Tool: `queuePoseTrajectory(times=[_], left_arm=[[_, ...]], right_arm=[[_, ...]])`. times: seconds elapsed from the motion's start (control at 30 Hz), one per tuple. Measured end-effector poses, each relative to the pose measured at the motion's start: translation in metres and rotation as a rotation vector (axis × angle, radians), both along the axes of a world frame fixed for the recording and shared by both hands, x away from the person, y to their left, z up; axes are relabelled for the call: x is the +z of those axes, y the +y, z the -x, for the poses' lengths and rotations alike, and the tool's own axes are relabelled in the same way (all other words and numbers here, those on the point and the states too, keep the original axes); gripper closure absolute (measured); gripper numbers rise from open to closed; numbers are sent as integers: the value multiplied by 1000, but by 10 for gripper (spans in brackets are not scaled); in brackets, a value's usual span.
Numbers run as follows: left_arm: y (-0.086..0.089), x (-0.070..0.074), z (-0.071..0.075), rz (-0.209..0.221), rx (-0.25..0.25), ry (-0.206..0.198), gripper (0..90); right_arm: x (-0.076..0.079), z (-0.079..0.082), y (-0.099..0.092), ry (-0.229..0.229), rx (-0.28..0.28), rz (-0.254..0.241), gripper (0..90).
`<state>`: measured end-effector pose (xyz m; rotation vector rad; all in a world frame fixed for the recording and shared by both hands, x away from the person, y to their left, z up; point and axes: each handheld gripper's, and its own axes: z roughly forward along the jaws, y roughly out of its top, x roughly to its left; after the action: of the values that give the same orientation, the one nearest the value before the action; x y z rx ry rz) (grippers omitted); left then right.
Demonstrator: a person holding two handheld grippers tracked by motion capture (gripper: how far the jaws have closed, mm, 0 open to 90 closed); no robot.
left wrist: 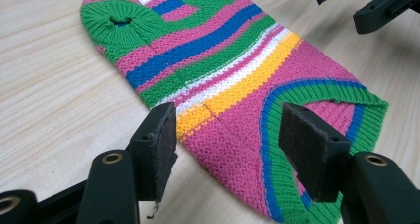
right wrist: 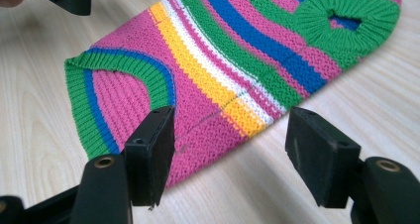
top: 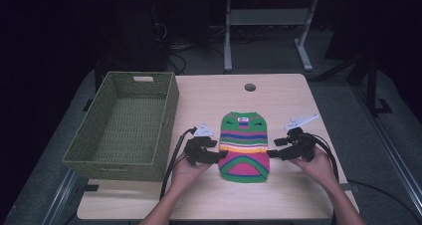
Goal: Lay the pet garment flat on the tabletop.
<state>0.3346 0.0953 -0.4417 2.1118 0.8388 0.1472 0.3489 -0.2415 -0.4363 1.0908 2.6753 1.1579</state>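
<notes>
A small knitted sweater (top: 244,145) in green, pink, blue, yellow and white stripes lies flat on the middle of the table, neck end away from me. My left gripper (top: 221,155) sits at its left edge, low on the pink part. My right gripper (top: 272,153) sits at the right edge, opposite. In the left gripper view the jaws (left wrist: 228,140) stand wide apart over the sweater (left wrist: 223,85), and the pads do not press on it. The right gripper (right wrist: 230,144) is open in the same way over the sweater's (right wrist: 237,60) side edge.
A green woven basket (top: 169,105) stands empty at the table's left side, close to my left hand. The light wooden table (top: 283,95) has a round cable hole (top: 250,87) near its far edge. Beyond it are table legs and cables on the floor.
</notes>
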Motion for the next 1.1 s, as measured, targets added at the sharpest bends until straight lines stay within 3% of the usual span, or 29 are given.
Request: queuePoseTrajectory(times=[0.27,0.6,1.1], left_arm=[[2,1,6,1,-4,1,364],[5,1,15,-13,-27,-8,355],[13,1,28,-7,-31,3,321]], right_arm=[[-5,8,-10,20,-18,-5,344],[-7,19,-20,3,-28,-10,345],[-10,35,-37,12,-53,-19,330]])
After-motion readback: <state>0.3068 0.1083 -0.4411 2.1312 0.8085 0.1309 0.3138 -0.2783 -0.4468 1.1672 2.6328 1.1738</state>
